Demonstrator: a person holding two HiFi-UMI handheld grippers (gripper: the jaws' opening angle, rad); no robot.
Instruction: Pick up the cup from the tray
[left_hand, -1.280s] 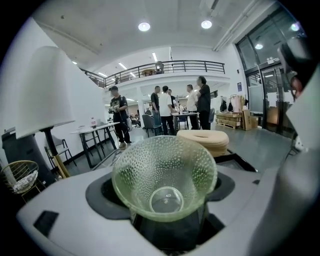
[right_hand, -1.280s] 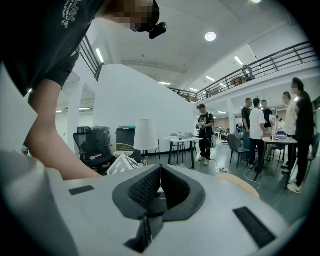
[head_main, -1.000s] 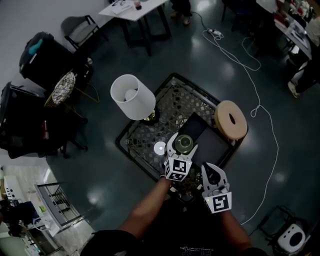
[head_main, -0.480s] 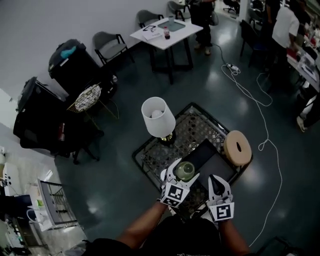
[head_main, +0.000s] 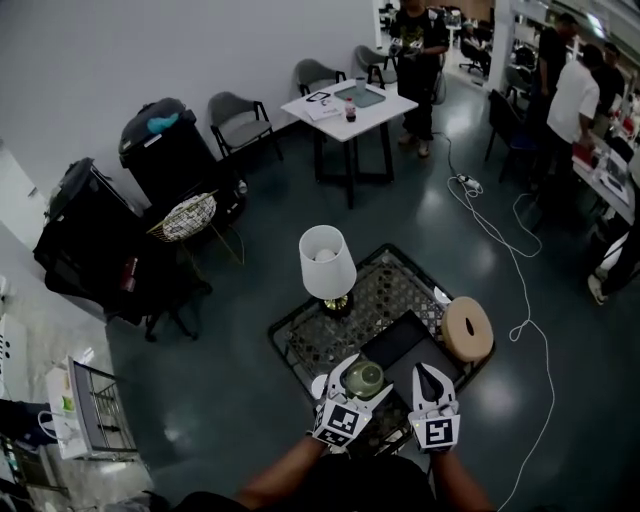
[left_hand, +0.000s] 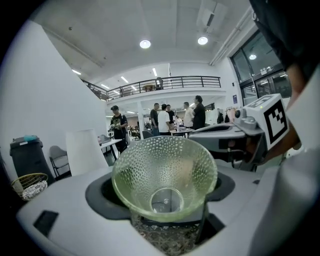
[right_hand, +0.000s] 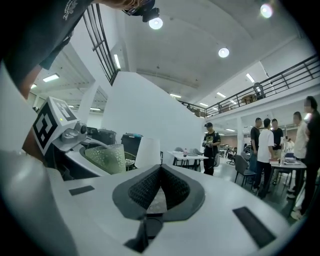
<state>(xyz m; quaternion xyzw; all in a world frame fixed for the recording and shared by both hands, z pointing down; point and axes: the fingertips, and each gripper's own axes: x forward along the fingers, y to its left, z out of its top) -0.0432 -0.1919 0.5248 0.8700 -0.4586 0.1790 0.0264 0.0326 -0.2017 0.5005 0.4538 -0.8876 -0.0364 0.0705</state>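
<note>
Left gripper (head_main: 361, 381) has the cup (left_hand: 165, 177), a pale green dimpled glass one, clamped between its two dark pads, jaws spread only as wide as the cup's body. In the left gripper view the cup is tipped so its open mouth faces the camera, its clear base deep inside, and lattice metal shows just under it. From the head view it sits in the jaws at the near left corner of the dark tray (head_main: 402, 338), over the black lattice table (head_main: 300, 340); whether it touches anything below, I can't tell. Right gripper (right_hand: 160, 170) is just beside it on the right, above the tray's near edge, jaws pressed together at the tips with nothing between them, only a sliver of lattice showing through the gap lower down. On the table's far left stands a lamp (head_main: 327, 262) with a white shade, a round wooden stool (head_main: 467, 329) is at the right corner, and a small white disc (head_main: 320, 385) lies by the left gripper. Further back, a white table (head_main: 348, 103) with chairs, and people standing around.
</note>
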